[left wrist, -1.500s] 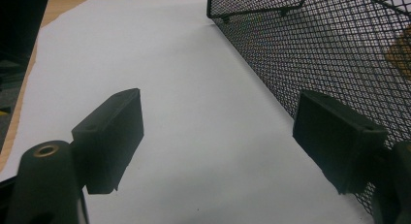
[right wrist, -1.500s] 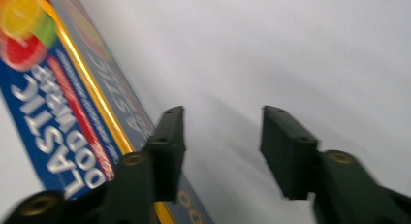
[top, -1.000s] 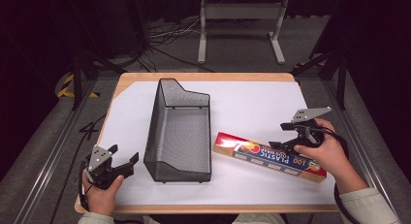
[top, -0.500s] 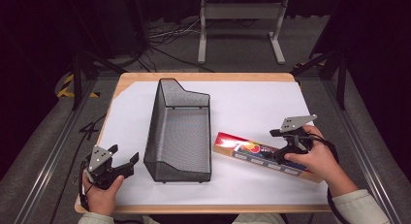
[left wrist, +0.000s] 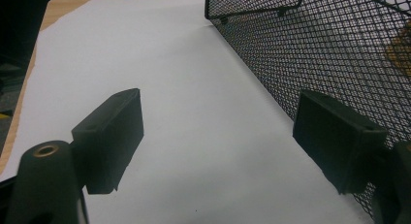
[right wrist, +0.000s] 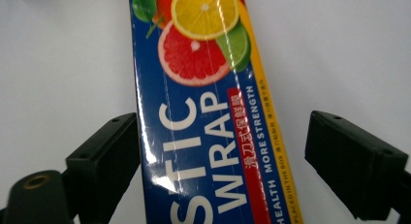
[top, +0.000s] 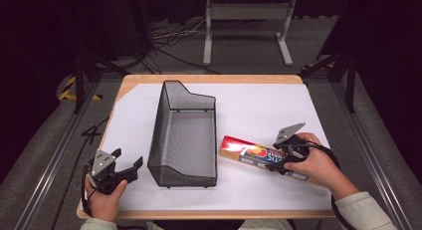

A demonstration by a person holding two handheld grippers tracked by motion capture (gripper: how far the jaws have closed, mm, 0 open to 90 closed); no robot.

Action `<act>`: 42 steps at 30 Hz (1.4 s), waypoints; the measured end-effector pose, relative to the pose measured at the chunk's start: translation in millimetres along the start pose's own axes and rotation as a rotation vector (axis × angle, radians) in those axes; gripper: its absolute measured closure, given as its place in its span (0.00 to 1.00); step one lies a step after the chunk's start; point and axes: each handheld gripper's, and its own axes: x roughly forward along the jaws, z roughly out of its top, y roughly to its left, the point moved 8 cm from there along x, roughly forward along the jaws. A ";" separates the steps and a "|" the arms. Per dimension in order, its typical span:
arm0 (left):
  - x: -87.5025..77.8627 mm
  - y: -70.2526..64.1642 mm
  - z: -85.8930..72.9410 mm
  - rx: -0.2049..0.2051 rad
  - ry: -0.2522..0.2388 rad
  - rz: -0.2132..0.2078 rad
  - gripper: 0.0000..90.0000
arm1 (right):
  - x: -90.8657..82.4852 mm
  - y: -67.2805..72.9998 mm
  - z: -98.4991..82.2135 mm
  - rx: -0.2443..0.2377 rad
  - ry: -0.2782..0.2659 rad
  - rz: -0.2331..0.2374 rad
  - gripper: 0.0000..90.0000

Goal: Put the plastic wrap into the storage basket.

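Plastic wrap box point(top: 259, 157) lies flat on counter point(top: 259, 110), at 3 o'clock of mesh basket point(top: 185, 135). Right tool point(right wrist: 213, 151) straddles it, jaws wide and just closing, left pad maybe touching; centre before clamping. Left tool point(left wrist: 218, 146) open, empty

We're looking at a pretty dark room, light falling mostly on the table point(top: 209, 79), a wooden top with a big white sheet point(top: 259, 110) over it; grey floor point(top: 30, 180) all round; metal rails point(top: 54, 155) run along both sides; a pale metal stand point(top: 246, 26) sits behind, with loose cables point(top: 164, 38) snaking across the floor; yellow-black tape point(top: 67, 88) and a painted 4 point(top: 92, 134) at left.
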 end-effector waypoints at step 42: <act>-0.9 2.3 0.7 -0.008 -0.010 0.012 0.21 | -40.7 11.9 48.5 -0.081 0.041 -0.046 0.45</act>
